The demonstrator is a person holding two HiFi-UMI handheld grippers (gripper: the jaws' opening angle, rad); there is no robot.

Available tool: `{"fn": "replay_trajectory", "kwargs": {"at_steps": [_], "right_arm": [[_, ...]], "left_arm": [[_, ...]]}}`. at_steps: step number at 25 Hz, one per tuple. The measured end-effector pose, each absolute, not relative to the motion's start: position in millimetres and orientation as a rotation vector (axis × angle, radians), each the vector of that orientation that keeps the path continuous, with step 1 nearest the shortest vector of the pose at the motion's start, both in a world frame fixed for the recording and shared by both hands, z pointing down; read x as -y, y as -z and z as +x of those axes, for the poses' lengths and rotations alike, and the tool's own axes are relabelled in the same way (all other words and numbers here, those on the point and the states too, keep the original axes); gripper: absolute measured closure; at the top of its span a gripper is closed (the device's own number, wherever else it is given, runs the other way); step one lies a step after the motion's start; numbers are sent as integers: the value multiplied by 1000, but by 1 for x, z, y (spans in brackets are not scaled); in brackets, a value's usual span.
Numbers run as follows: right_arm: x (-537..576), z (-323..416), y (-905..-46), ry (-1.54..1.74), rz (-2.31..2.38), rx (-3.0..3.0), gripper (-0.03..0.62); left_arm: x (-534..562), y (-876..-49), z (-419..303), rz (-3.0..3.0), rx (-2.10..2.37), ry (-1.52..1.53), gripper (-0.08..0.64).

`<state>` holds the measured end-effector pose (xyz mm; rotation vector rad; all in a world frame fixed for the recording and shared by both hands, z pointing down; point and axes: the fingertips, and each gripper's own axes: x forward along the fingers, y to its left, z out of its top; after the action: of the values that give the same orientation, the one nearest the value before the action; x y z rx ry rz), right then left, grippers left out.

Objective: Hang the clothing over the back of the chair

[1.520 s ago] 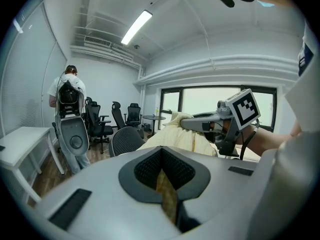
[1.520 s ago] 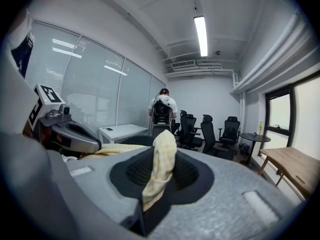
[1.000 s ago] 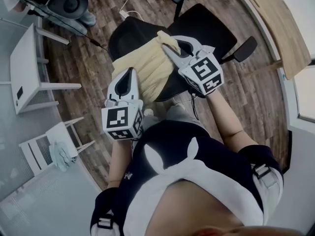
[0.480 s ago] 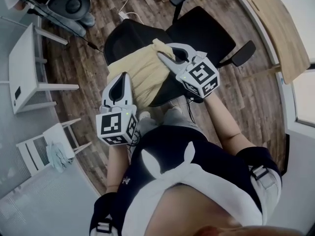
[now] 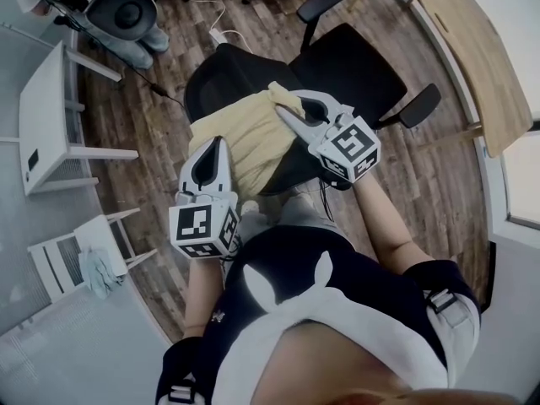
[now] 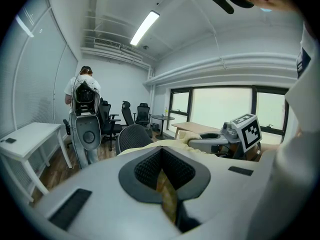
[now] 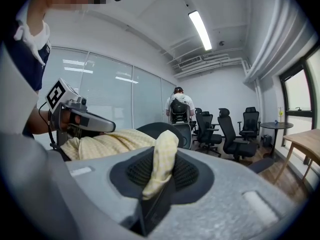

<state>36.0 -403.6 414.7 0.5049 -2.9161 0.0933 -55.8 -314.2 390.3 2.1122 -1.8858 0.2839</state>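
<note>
1. Left claw (image 5: 218, 146): clenched on a thin fold of the clothing (image 5: 245, 137); a yellow strip shows between its pads in the left gripper view
2. Right claw (image 5: 285, 112): grasping a bunched corner of the same garment, which stands up out of its jaws
3. Location: the clothing spans from one claw to the other and lies across the top of the chair back (image 5: 224, 74); its bulk sits just ahead of the left claw and beside the right claw, on the left claw's side
4. Step in hand, as judged: settling the garment over the back. To do it well, both claws should carry the cloth beyond the top edge until similar lengths hang on either side, then lower together and let go only once the chair bears the weight. An early release on one side risks a slide to the floor
5. Appearance: pale yellow, soft, with a fine checked weave, gathered in loose folds rather than spread flat
</note>
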Motion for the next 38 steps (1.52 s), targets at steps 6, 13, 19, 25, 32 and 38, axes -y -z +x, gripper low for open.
{"fn": "replay_trajectory", "kwargs": {"at_steps": [6, 13, 19, 25, 32, 38], "right_arm": [[401, 31, -415, -110, 504, 2894, 512], [402, 32, -408, -70, 532, 2886, 503], [406, 38, -409, -69, 625, 2850, 438], [409, 49, -399, -115, 705, 2852, 407], [403, 64, -370, -143, 813, 2904, 409], [382, 62, -356, -48, 821, 2871, 419]], "left_arm": [[312, -391, -61, 2106, 1880, -297, 554], [314, -389, -59, 2115, 1876, -312, 554], [311, -390, -59, 2141, 1852, -305, 554], [311, -390, -58, 2161, 1825, -299, 554], [310, -388, -58, 2192, 1796, -300, 554], [310, -388, -58, 2218, 1768, -299, 554]]}}
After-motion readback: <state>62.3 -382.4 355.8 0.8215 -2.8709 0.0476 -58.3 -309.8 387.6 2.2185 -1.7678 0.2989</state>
